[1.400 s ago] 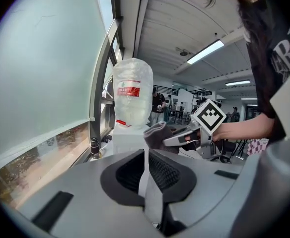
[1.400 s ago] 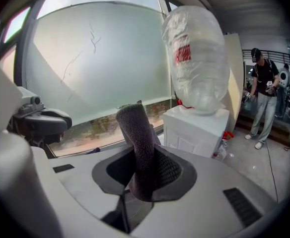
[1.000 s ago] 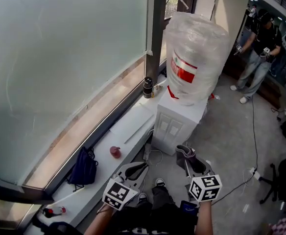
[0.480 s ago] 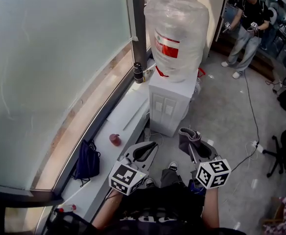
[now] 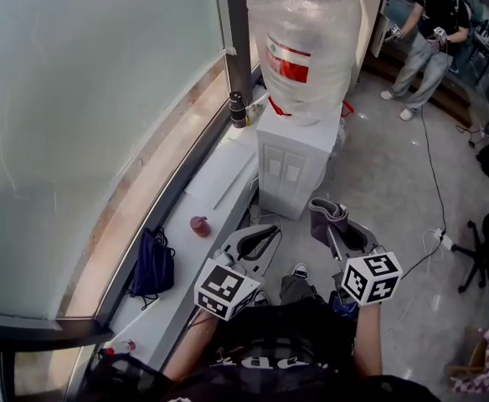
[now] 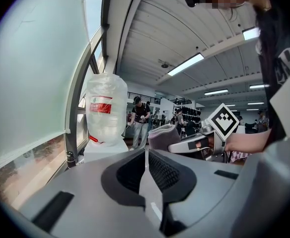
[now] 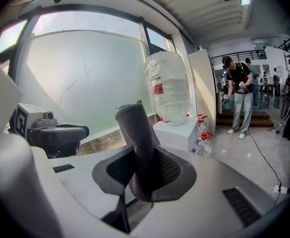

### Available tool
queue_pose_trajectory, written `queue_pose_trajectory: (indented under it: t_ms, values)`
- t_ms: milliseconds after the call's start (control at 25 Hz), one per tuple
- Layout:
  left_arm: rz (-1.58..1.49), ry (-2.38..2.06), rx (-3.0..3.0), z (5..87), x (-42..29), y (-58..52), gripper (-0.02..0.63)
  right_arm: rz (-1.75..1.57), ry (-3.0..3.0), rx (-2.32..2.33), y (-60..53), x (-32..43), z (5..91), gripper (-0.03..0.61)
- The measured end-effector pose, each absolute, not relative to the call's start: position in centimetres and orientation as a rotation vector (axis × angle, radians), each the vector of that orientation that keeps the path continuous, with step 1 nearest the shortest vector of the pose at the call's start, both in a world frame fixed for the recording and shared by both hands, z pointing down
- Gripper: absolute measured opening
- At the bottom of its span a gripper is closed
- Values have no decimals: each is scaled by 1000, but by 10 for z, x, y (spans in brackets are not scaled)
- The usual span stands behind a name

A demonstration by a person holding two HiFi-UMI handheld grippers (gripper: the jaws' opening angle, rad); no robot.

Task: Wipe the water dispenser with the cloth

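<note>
Your right gripper [image 7: 143,168] is clenched on the cloth [image 7: 135,133] — a dark grey, folded piece pinched low between the jaws, with its rounded top standing up above them. Your left gripper [image 6: 146,151] has its jaws pressed together with nothing between them. It hangs just to the left of the right one at about the same height, and the two do not touch. The water dispenser [image 5: 293,164] stands ahead of both grippers and well apart from them. It is a white cabinet on the floor, with a big clear bottle [image 5: 305,40] upside down on its top and a red-and-white label on the bottle's side. From the right gripper it lies ahead and slightly right of the cloth's top; from the left gripper, ahead and to the left. A small red-capped bottle [image 7: 203,143] sits on the floor just beside the dispenser's right side. To the left of your left gripper a pale window ledge [image 5: 219,182] runs under frosted glass — on it lie a dark blue bag [image 5: 151,262] and a small red object [image 5: 200,224]. Farther ahead on the ledge, near the dispenser, stands a dark cylinder [image 5: 238,109]. Far ahead and to the right of your right gripper, a person [image 5: 424,40] in a dark top stands on the floor.
</note>
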State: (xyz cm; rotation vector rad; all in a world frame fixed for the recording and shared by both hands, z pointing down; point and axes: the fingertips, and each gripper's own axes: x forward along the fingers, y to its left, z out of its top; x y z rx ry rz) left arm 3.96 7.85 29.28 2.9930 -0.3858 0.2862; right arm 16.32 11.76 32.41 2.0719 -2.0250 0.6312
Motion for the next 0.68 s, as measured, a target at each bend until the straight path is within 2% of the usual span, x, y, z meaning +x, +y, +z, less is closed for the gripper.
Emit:
queue_pose_trajectory:
  t_ms: [680]
  values:
    - [269,-408,3007,285,41,72,31,613,-2043,2056,110,171,321,98]
